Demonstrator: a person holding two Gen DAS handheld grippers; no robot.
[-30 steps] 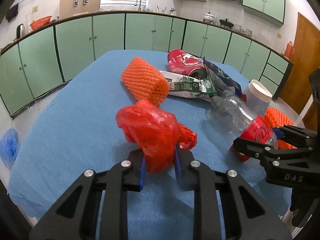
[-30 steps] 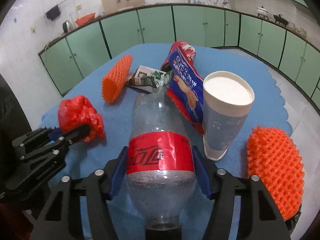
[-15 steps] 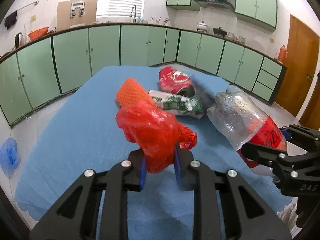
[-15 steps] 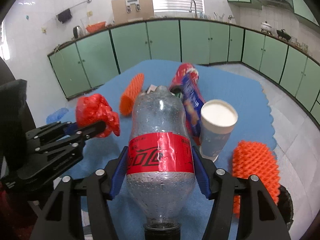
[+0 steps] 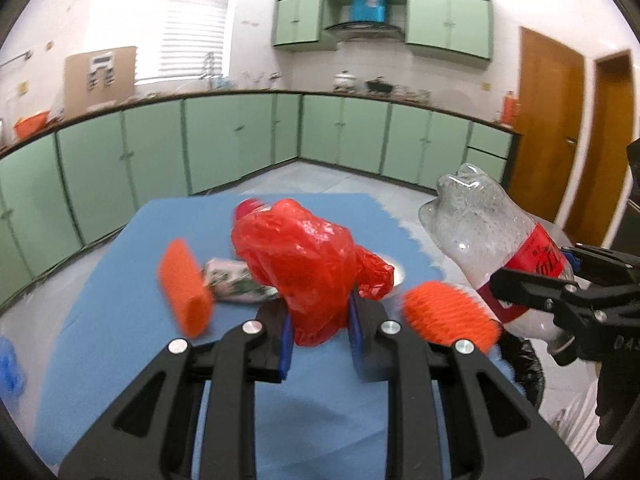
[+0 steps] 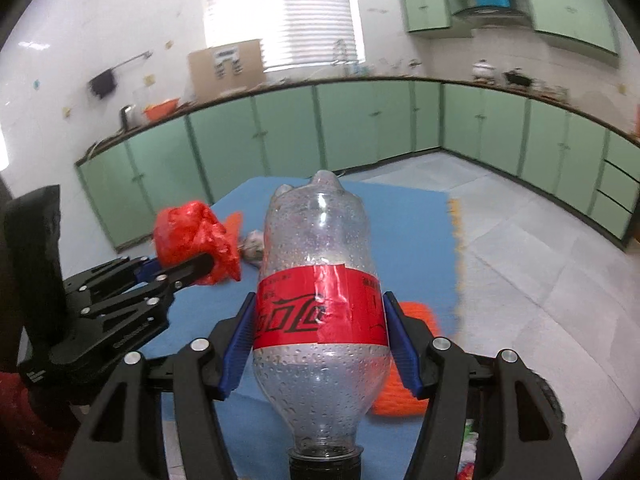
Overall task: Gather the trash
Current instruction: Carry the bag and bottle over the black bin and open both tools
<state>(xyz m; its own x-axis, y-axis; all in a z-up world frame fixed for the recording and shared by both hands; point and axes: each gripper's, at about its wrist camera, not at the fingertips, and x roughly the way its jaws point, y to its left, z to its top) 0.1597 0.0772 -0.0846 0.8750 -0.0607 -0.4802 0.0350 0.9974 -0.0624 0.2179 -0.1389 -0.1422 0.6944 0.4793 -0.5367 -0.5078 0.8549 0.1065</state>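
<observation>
I've got two loads in the air. My left gripper (image 5: 320,334) is pinched nearly closed on one crumpled red plastic bag (image 5: 304,264), blue pads pressing into its lower bunch, the rest ballooning above the fingertips. My right gripper (image 6: 320,344) stands about half open, clamped on one clear plastic bottle (image 6: 320,280) across its red label, cap end toward the camera, base pointing away, beaded with droplets inside.

Counting what's on the table: two orange foam nets, one (image 5: 185,289) lying to the left, the other (image 5: 450,317) near the right edge, beside the bottle in the left wrist view. One flattened green-and-white carton (image 5: 234,286) lies just behind the bag, partly hidden. One red can (image 5: 248,207) peeks out past the bag's top, blurred. A pale round shape shows right of the bag; I can't tell what it is.

The table (image 5: 120,344) wears a blue cloth. A black-lined bin (image 5: 528,368) sits by its right corner, below the bottle. Around us, a kitchen: pale green cabinets (image 5: 224,136) along two walls, a bright blinded window (image 6: 280,12), two wooden doors (image 5: 548,128), a light tiled floor (image 6: 540,248).
</observation>
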